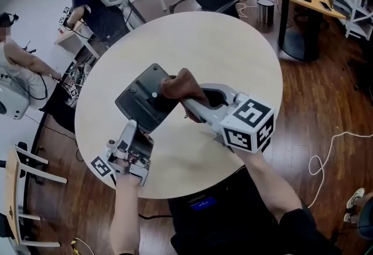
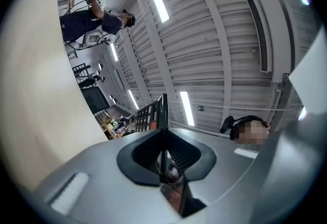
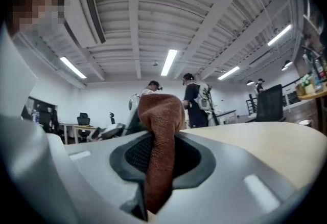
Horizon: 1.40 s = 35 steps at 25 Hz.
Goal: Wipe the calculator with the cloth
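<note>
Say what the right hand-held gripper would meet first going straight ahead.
Likely the calculator held tilted in the left hand-held gripper; the right hand-held gripper's cloth seems to touch it, depth unclear.

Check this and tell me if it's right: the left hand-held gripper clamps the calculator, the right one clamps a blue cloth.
One error: the cloth is brown, not blue, as the right gripper view shows. The left hand-held gripper clamps the calculator, the right hand-held gripper clamps the brown cloth.
</note>
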Tool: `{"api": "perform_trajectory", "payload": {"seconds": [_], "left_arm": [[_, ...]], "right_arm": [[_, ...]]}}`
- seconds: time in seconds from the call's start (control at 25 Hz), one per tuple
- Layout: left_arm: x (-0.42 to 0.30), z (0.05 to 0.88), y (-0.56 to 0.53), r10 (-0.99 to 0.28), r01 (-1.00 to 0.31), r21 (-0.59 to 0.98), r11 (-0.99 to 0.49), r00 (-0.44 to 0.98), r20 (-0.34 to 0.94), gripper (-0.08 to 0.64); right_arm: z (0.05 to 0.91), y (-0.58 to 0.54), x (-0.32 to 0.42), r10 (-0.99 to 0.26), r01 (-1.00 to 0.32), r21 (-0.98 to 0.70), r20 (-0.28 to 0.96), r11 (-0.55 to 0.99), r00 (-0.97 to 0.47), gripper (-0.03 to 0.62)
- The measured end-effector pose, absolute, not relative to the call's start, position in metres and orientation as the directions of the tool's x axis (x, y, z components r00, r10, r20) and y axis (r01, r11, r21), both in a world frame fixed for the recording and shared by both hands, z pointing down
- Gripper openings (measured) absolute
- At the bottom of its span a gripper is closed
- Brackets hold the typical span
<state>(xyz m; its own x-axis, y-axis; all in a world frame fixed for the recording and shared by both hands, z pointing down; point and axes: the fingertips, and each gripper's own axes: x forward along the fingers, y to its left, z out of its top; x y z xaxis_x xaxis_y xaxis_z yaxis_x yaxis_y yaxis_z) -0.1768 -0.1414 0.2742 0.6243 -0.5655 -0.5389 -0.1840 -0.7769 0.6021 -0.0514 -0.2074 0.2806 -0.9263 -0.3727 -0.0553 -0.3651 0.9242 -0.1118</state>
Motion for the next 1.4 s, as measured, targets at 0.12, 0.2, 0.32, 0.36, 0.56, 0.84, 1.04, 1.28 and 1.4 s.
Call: {"api": "perform_trajectory", "payload": {"seconds": [0.12,0.2,0.32,0.36,0.56,0.84,1.04,1.28,1.4], "left_arm": [[-0.178,0.273,-0.144,-0.575,-0.176,0.613,-0.770,0.607,-0.548,0.046],[-0.174,0.274,-0.143,-0.572,-0.170,0.613,-0.771,0.608,-0.551,0.046],[-0.169,0.274,-0.136,-0.551,-0.164,0.603,-0.781,0.634,-0.542,0.046],[-0.167,0.274,-0.135,-0.544,-0.167,0.599,-0.783,0.650,-0.531,0.046],[-0.170,0.277,-0.135,-0.539,-0.177,0.605,-0.776,0.685,-0.490,0.046],[-0.176,0.296,-0.156,-0.602,-0.528,0.377,-0.761,0.791,-0.107,0.046],[-0.154,0.319,-0.165,-0.648,-0.640,-0.130,-0.758,0.713,0.267,0.044],[-0.113,0.374,-0.151,-0.621,-0.296,-0.566,-0.769,0.553,0.555,0.053],[-0.108,0.389,-0.147,-0.629,-0.184,-0.640,-0.746,0.514,0.584,0.077]], "right_arm": [[0.273,-0.167,-0.080,-0.263,-0.261,-0.039,-0.062,0.964,-0.963,0.084],[0.277,-0.162,-0.086,-0.254,-0.254,-0.004,-0.044,0.967,-0.966,0.084],[0.287,-0.182,-0.076,-0.310,-0.310,-0.014,-0.022,0.951,-0.950,0.084],[0.291,-0.193,-0.072,-0.334,-0.334,-0.022,-0.007,0.942,-0.942,0.084],[0.337,-0.263,-0.037,-0.507,-0.516,-0.025,0.151,0.856,-0.849,0.084],[0.330,-0.276,0.002,-0.551,-0.559,-0.065,0.111,0.827,-0.827,0.084],[0.328,-0.268,-0.005,-0.517,-0.525,-0.052,0.113,0.849,-0.848,0.084],[0.342,-0.274,0.000,-0.515,-0.528,-0.043,0.173,0.848,-0.840,0.084],[0.352,-0.278,-0.005,-0.506,-0.524,-0.028,0.219,0.851,-0.834,0.084]]}}
